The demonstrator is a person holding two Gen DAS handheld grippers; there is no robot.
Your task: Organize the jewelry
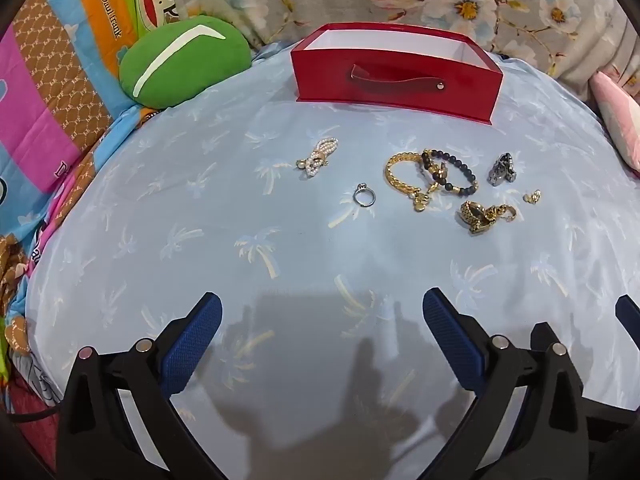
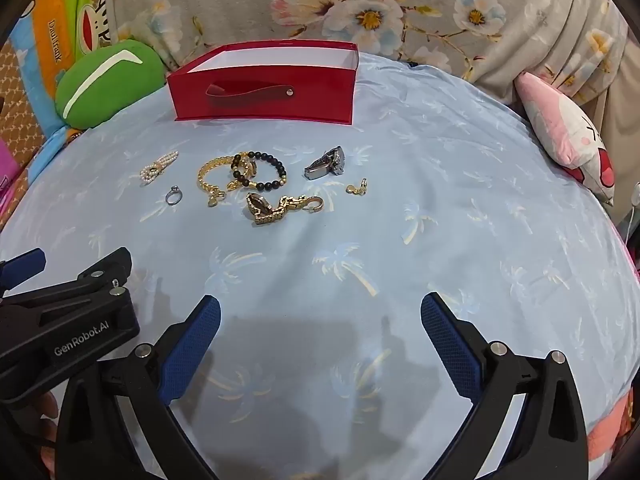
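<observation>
On a palm-print blue sheet [image 1: 200, 200] before floral bedding [image 2: 400, 0], red box [image 1: 396, 76], scattered jewelry [image 1: 432, 180], both hand-held grippers [image 1: 322, 320] [image 2: 320, 320] spread.

Left gripper [image 1: 322, 318] low over pale blue palm-print cloth [image 1: 200, 248], blue fingers [image 1: 192, 344] spread wide with nothing between, a sliver of the right gripper [image 1: 628, 314] at the right edge. Farther off, red box [image 1: 394, 80] open-topped, strap handle on its near wall, green cushion [image 1: 182, 60] to its left. Between box and fingers: pearl piece [image 1: 316, 157], silver ring [image 1: 364, 196], gold chain bracelet [image 1: 404, 176] touching black bead bracelet [image 1: 452, 172], grey metal piece [image 1: 502, 168], gold watch [image 1: 480, 216], small gold earring [image 1: 533, 197].
</observation>
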